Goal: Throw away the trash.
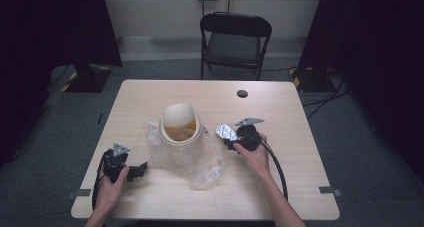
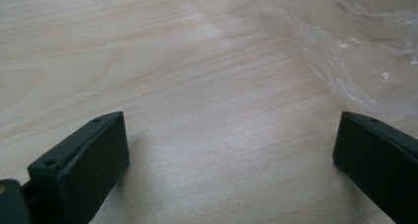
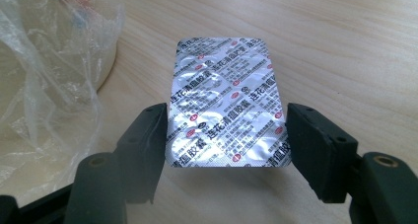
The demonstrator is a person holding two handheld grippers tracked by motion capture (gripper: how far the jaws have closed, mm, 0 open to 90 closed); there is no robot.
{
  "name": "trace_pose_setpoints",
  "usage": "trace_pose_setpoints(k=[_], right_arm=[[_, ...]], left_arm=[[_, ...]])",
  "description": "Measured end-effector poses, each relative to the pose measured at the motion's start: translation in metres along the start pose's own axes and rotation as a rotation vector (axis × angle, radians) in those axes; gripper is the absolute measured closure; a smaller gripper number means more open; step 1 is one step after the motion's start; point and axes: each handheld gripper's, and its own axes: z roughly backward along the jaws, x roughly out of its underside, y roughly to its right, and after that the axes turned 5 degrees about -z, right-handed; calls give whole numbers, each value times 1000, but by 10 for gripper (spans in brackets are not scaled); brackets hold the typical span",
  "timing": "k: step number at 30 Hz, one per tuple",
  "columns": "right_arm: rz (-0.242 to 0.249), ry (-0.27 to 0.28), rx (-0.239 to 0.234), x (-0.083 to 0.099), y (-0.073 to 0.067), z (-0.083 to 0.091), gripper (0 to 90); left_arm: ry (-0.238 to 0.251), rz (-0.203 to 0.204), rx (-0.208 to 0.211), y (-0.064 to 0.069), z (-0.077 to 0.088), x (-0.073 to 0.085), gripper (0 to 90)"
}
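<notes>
Foil first: the flat silver blister pack of pills with red and black print point(image 3: 226, 103) sits clamped edgewise between my right gripper's point(image 3: 226, 145) jaws, lifted just above the pale wooden table point(image 1: 280, 187). So the pick-up looks done. What is left, I judge, is carrying it to the round cream container point(image 1: 179, 129) lined with a crumpled clear plastic bag point(image 1: 200, 162) and letting go. My left gripper point(image 2: 231, 150) rests low over bare wood beside the bag, jaws spread wide, holding nothing.
</notes>
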Motion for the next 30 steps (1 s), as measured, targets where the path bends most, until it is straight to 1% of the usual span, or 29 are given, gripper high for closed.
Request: trace_pose_setpoints(k=[3, 4, 6, 9, 11, 14, 21, 24, 28, 30], right_arm=[[0, 5, -6, 0, 0, 4, 342], [-8, 1, -1, 0, 0, 5, 341], [-23, 9, -7, 0, 2, 8, 342], [-29, 18, -12, -2, 1, 13, 341], [-22, 27, -19, -3, 0, 16, 342], [-27, 39, -29, -4, -2, 21, 342], [-22, 59, -35, -6, -4, 32, 342], [-26, 70, -45, -7, -5, 38, 342], [-33, 88, -70, -8, -8, 45, 342], [-27, 93, -72, -9, -10, 50, 342]], left_arm=[[0, 0, 0, 0, 0, 0, 0], [0, 0, 0, 0, 0, 0, 0], [0, 0, 0, 0, 0, 0, 0], [0, 0, 0, 0, 0, 0, 0], [0, 0, 0, 0, 0, 0, 0], [0, 0, 0, 0, 0, 0, 0], [0, 0, 0, 0, 0, 0, 0], [0, 0, 0, 0, 0, 0, 0], [0, 0, 0, 0, 0, 0, 0], [0, 0, 0, 0, 0, 0, 0]])
